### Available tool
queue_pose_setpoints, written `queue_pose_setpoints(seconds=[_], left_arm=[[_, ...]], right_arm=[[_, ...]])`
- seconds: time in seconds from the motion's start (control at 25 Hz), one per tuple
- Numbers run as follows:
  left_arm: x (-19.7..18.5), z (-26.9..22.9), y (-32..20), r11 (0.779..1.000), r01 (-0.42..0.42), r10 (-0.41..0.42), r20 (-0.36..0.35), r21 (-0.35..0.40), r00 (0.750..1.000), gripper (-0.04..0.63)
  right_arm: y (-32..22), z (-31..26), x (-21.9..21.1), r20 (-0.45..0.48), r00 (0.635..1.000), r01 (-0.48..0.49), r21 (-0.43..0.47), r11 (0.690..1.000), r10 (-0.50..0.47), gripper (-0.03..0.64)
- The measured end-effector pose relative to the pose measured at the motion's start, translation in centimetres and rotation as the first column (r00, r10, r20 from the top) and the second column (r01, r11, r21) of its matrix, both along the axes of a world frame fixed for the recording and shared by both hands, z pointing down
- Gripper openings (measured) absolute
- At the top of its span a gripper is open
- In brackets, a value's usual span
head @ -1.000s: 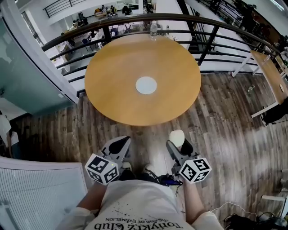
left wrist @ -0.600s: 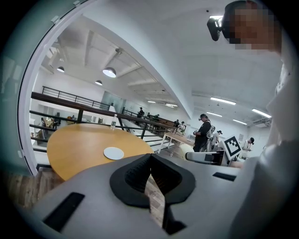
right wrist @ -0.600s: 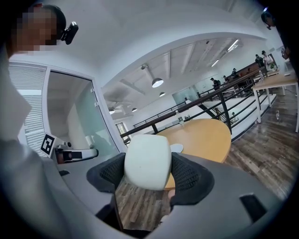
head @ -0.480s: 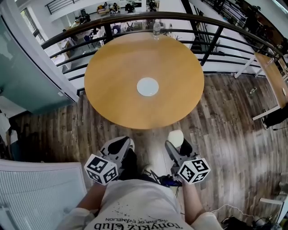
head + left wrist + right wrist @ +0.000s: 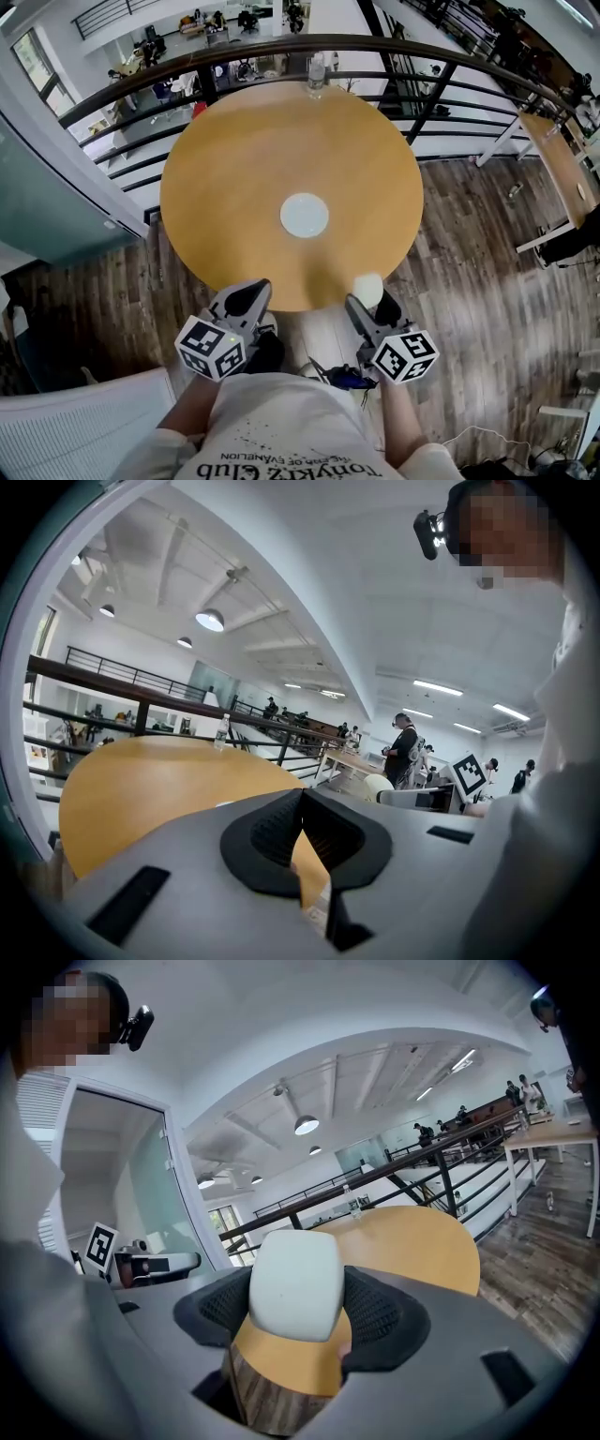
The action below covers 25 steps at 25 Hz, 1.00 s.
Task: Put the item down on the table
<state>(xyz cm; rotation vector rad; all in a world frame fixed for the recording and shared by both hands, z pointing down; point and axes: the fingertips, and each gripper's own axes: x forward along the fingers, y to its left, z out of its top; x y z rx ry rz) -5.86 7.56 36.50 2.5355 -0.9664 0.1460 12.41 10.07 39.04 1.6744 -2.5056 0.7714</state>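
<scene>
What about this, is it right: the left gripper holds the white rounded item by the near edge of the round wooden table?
Not quite: the right gripper holds the white rounded item, as the right gripper view shows. The left gripper is shut on nothing. The rest stands: it is by the near edge of the round wooden table.

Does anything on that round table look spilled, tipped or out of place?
Nothing stands out. The round table holds only a white disc at its centre and a water bottle upright at its far edge. The right gripper has its jaws shut on a pale rounded item, not yet set down.
</scene>
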Motion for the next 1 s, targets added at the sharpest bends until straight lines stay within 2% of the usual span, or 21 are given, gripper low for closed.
queue_pose_setpoints(seconds=[0.32,0.6,0.8,1.0], left_arm=[[-1.0,1.4,-6.9,0.997,-0.076,0.075,0.02,0.017,0.997,0.023],[-1.2,1.9,-8.8,0.988,-0.154,0.154,0.023,0.012,0.988,0.023],[-2.0,1.7,-11.4,0.987,-0.16,0.16,0.007,-0.005,0.987,0.023],[-1.4,2.9,-10.5,0.989,-0.147,0.147,0.005,0.003,0.989,0.023]], right_arm=[[-6.9,1.2,-1.1,-0.01,0.998,-0.056,0.016,0.998,0.056,0.311],[-9.0,1.3,-1.7,0.022,0.992,-0.121,0.01,0.993,0.12,0.311],[-11.0,1.2,-2.3,0.003,0.991,-0.131,-0.011,0.991,0.131,0.311],[-10.2,2.3,-1.4,0.006,0.992,-0.129,0.0,0.992,0.129,0.311]])
